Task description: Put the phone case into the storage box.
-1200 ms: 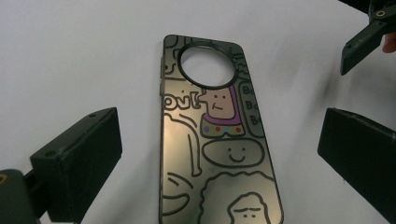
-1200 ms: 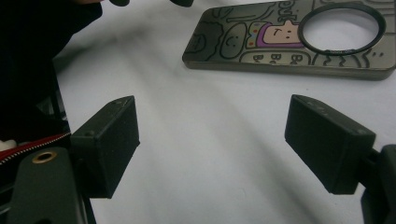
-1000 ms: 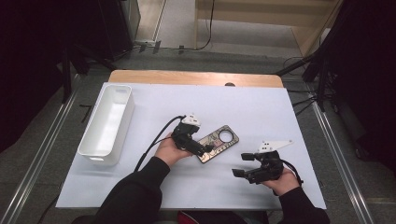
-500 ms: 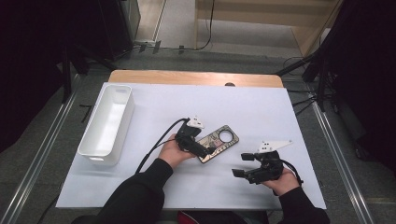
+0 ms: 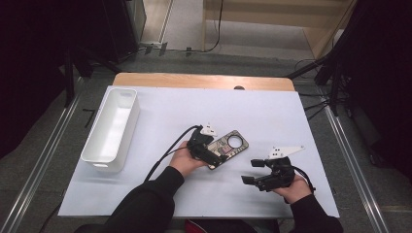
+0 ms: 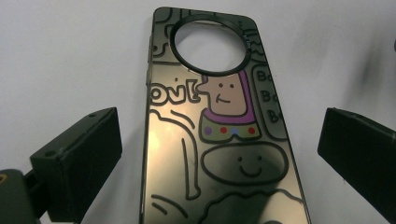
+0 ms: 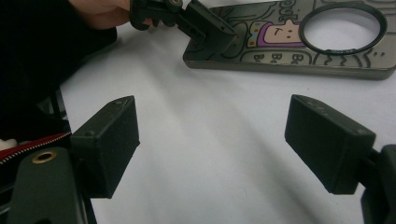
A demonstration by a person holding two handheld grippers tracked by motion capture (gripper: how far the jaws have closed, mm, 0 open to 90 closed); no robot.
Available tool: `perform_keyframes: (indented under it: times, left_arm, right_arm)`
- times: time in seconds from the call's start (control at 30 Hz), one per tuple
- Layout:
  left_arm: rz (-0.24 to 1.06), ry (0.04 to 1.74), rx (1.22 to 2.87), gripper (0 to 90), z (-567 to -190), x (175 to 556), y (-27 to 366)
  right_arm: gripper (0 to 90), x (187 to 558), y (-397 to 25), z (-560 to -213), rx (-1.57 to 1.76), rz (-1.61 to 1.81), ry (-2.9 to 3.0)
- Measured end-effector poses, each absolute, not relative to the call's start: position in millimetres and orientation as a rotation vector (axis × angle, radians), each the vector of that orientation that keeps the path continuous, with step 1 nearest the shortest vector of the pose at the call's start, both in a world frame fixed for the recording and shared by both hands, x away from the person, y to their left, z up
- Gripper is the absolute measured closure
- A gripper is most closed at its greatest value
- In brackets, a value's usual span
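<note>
A dark phone case (image 5: 231,144) printed with cartoon figures, with a round camera hole, lies flat on the white table cover (image 5: 272,111). My left gripper (image 5: 213,154) is open at the case's near end. In the left gripper view the case (image 6: 224,121) runs up between the left gripper's (image 6: 222,140) spread jaws, which do not touch it. My right gripper (image 5: 251,172) is open over bare cover, to the right of the case and nearer the front edge. The right gripper view shows my right gripper (image 7: 233,135) holding nothing, with the case (image 7: 289,42) and one left jaw beyond it.
A long white bin (image 5: 111,128) stands along the left side of the cover. A wooden table edge (image 5: 204,80) shows at the back. Cables trail from both grippers. Dark stands and floor rails flank the table.
My left gripper has edged slightly to the right over the near end of the case. The right gripper has stayed where it was.
</note>
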State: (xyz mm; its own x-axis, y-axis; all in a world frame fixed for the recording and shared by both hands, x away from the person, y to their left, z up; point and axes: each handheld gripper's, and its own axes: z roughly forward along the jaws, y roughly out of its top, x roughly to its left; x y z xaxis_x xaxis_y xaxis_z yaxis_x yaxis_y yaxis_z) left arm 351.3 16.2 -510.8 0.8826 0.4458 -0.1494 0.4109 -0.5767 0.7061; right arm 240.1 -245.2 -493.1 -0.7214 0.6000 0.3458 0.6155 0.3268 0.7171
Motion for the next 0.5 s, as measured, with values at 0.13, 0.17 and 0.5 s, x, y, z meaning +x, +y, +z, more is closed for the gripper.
perform_keyframes:
  times: [0.13, 0.17, 0.5]
  left_arm:
    - [0.069, 0.605, 2.271, 0.0, -511.9, 350.6, 14.0]
    - [0.073, 0.607, 2.273, 0.0, -512.1, 351.1, 13.8]
    - [0.09, 0.613, 2.288, 0.0, -517.3, 351.3, 6.5]
  right_arm:
    - [16.6, 240.1, -245.3, -493.1, -1.164, -1.39, -2.544]
    - [16.7, 240.2, -245.3, -493.2, -1.164, -1.39, -2.544]
    - [16.6, 240.2, -245.2, -493.4, -1.165, -1.387, -2.543]
